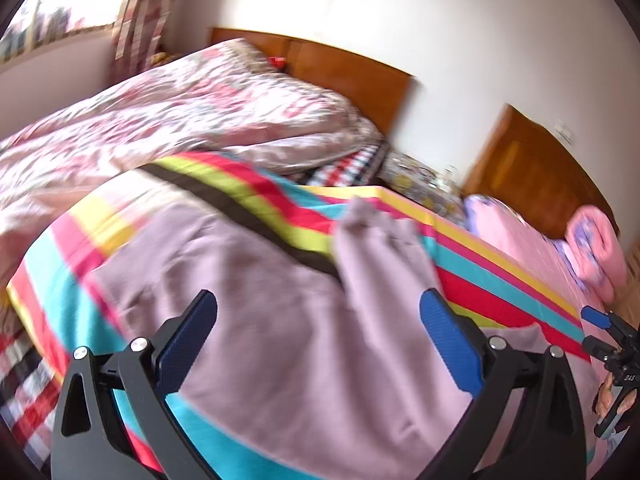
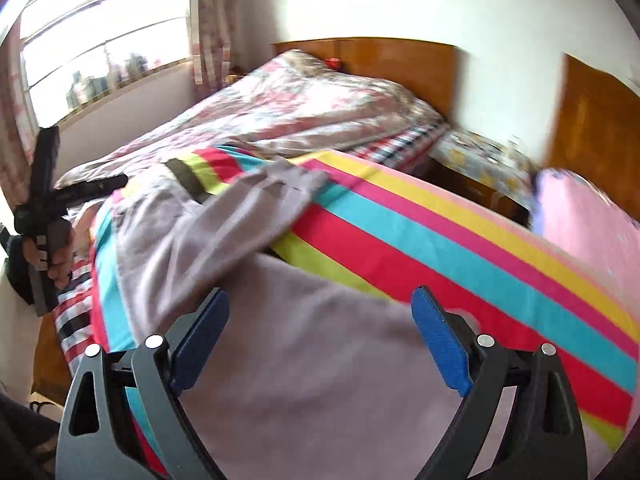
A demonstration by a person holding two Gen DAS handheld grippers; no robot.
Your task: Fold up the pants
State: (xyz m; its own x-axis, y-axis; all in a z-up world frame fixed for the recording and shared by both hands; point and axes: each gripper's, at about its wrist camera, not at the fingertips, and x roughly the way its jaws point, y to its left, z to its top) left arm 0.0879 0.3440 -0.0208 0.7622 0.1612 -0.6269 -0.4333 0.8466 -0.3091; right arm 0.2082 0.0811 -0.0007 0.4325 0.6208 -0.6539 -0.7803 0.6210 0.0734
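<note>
- Blue pads [image 1: 188, 344] of the left gripper [image 1: 318, 312] stand wide apart, nothing pressed between them; the mauve pants [image 1: 280, 320] lie below the gap, not gripped.
- Right gripper [image 2: 320, 308] in its own view is likewise wide, its pads [image 2: 438, 344] clear of the cloth beneath.
- Pants lie spread on a striped sheet [image 1: 460, 280] (bands of teal, red, yellow, pink and lime, with one dark brown band) near the bed's foot.
- Long axis of the pants runs from the near edge away toward the headboard [image 1: 352, 72], slanting slightly right in the left view; one leg [image 1: 380, 240] reaches farthest, its hem resting on the stripes.
- Second leg is hard to separate in the blur, so I cannot tell whether the pair is already doubled over.
- Floral quilt [image 1: 180, 112] is heaped on the far half of the bed, just beyond the sheet.
- Each gripper shows at the edge of the other's view, the left one gripped in a hand [image 2: 56, 256].
- Small white lettering sits on the right gripper's body in the left view, too blurred to read; no other writing is legible.
</note>
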